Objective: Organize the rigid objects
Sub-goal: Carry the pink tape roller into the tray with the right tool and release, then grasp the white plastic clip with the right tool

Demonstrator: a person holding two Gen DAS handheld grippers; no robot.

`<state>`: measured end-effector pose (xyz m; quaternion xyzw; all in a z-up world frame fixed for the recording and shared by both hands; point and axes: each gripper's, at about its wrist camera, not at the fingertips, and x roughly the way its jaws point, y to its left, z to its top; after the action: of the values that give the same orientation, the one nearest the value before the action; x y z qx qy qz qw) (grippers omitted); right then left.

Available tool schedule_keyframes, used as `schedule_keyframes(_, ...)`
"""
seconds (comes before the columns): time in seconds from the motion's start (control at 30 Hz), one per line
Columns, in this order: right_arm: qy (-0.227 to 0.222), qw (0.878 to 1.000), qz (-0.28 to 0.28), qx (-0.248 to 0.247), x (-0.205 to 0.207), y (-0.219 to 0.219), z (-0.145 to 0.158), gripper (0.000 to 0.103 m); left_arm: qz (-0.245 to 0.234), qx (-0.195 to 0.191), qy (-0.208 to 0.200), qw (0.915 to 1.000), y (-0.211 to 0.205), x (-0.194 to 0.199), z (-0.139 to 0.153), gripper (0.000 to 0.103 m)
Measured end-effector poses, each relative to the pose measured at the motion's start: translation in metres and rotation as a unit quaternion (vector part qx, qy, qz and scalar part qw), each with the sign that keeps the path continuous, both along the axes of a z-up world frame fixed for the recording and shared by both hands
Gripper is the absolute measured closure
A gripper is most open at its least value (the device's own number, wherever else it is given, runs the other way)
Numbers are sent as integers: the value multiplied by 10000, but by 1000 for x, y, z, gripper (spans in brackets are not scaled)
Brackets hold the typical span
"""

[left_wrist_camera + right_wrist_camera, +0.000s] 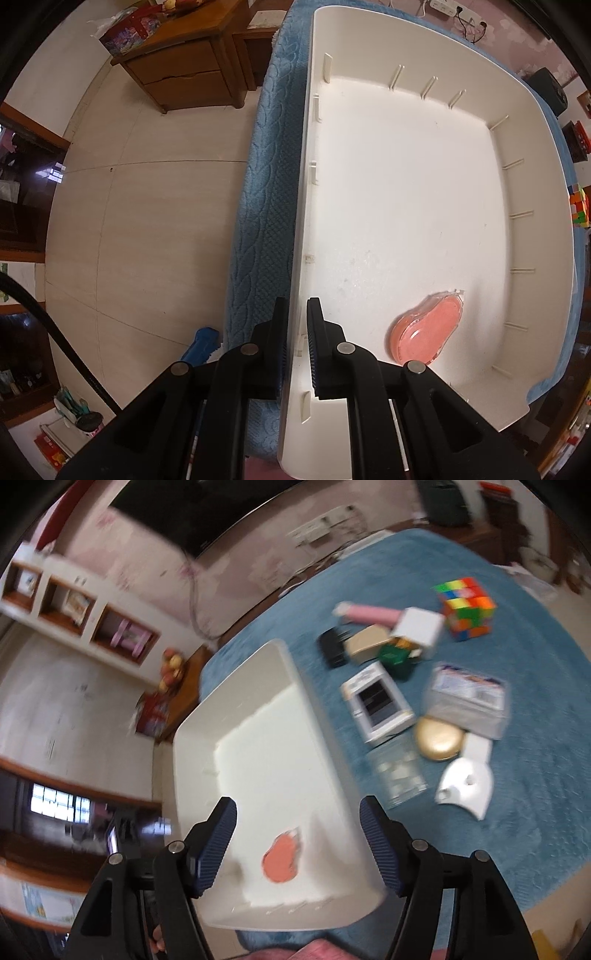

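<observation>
A white bin (406, 184) lies on a blue mat (266, 192). Inside it, near the close right corner, rests a pink bean-shaped case (424, 328). My left gripper (297, 332) points straight down and is shut on the bin's left wall (295, 295), one finger outside and one inside. In the right wrist view the right gripper (299, 834) stands open above the bin (266, 738), and the pink case (282, 860) lies below its gap, apart from the pads. Nothing sits between its fingers.
Right of the bin, several loose things lie on the mat (517, 830): a colour cube (467, 607), a pink tube (369, 614), a white box (376, 703), a gold round case (439, 740), a clear case (399, 775). A wooden nightstand (184, 62) stands left of the mat.
</observation>
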<state>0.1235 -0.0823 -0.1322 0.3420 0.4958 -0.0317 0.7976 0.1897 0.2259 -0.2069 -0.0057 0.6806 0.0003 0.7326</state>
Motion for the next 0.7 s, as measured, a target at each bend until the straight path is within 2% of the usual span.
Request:
schedule_keyframes(0.1,46,9992,-393,-50,-6,-19,-3,28,-25,-6,35,10000,-1,1,-1,91)
schedule_keyframes(0.3,415,9942,-995,51,-14,-52,-19,27,-60,36,68,10000,-4,3,-3,90)
schedule_keyframes(0.7,1231,9763,-1651,665,-22,-85,-69,27,-46,22,51,10000,-4,5,-3,88)
